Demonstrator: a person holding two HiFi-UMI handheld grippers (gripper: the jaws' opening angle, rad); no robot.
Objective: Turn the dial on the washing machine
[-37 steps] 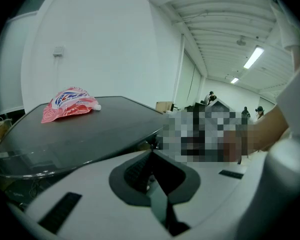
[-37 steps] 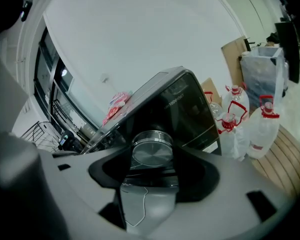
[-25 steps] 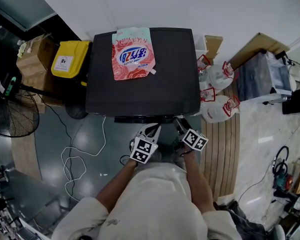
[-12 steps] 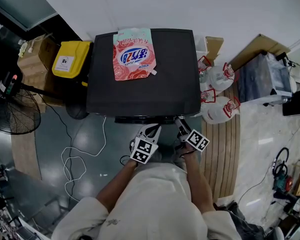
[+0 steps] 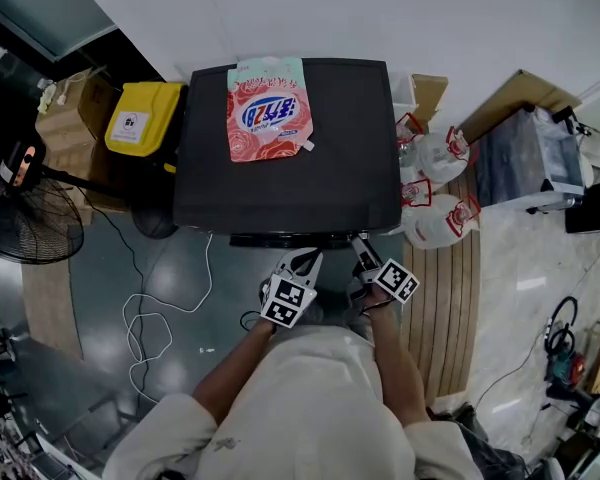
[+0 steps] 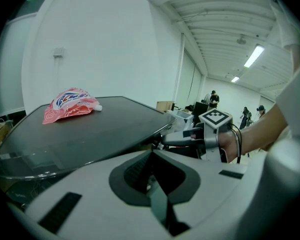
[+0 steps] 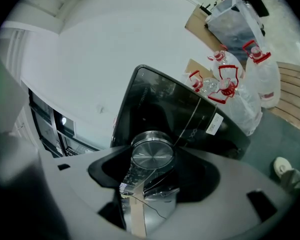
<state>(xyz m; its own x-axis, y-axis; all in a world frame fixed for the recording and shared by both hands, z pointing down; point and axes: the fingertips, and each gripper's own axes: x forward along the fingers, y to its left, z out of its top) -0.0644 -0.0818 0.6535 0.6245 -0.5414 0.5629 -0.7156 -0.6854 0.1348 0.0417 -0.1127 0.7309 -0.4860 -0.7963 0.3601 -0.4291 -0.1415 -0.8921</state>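
Note:
The black washing machine (image 5: 320, 168) stands below me, its front edge nearest my hands. In the right gripper view its round silver dial (image 7: 151, 153) sits between the jaws of my right gripper (image 7: 151, 160), edges against both sides. Those jaws have just been opening a little, with the dial still between them. From the head view the right gripper (image 5: 358, 243) reaches under the machine's front edge, so the dial is hidden there. My left gripper (image 5: 305, 255) hovers beside it, shut with nothing in it, jaws together (image 6: 152, 156). A pink detergent pouch (image 5: 268, 108) lies on the lid.
A yellow bin (image 5: 140, 118) and cardboard boxes stand left of the machine, with a floor fan (image 5: 25, 233) further left. Clear plastic jugs with red caps (image 5: 435, 183) crowd the right side on wooden slats. A white cable (image 5: 150, 318) loops over the floor.
My right gripper has rolled a little about its own line, its marker cube shifting slightly right. The left gripper has stayed put.

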